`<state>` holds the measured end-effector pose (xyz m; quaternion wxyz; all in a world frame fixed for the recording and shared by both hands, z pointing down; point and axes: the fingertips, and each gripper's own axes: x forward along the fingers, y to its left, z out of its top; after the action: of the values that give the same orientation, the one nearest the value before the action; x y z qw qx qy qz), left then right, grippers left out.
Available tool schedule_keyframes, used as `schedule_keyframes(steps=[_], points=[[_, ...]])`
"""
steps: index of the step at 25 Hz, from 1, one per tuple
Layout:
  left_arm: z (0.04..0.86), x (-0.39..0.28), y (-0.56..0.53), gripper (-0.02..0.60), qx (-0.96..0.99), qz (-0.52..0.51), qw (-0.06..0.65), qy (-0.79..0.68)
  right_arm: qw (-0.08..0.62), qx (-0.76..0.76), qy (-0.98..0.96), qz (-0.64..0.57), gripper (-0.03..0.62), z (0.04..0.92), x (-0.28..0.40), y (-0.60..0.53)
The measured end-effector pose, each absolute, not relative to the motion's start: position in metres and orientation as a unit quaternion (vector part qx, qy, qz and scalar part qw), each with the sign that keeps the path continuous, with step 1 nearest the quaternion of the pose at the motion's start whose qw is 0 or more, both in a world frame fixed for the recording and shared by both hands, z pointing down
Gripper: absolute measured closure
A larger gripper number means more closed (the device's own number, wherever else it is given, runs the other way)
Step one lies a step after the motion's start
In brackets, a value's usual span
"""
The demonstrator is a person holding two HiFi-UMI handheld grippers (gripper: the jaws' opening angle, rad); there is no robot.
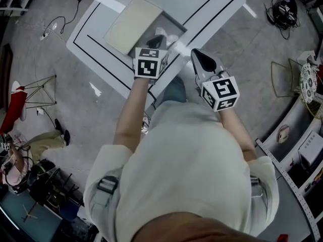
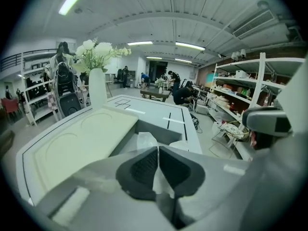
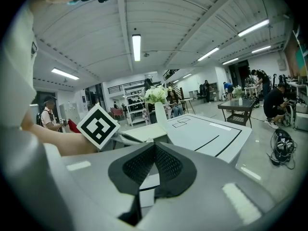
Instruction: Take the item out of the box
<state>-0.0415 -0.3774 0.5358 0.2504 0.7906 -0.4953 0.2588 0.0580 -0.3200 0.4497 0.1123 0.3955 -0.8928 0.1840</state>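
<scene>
So the left gripper is clamped down on the item, a thin white crinkly bag. You can see the film pinched flat between the dark pads, with the rest poking up just past the tips. It's right over the open gray box, near the box's close edge (can't tell if the bottom of the bag touches the box floor). The cream lid lies flipped open to the left of the box on the white table.

The right gripper has its jaws pressed together with nothing in them, and it sits off to the right of the box. There's a vase of white flowers at the far end.
</scene>
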Motion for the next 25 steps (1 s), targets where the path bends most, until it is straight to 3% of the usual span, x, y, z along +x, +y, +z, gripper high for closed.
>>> schedule_keyframes(steps=[25], points=[[0.478, -0.037, -0.247, 0.571, 0.802, 0.132, 0.207, -0.545, 0.085, 0.400, -0.900, 0.150, 0.596, 0.443, 0.076, -0.210]])
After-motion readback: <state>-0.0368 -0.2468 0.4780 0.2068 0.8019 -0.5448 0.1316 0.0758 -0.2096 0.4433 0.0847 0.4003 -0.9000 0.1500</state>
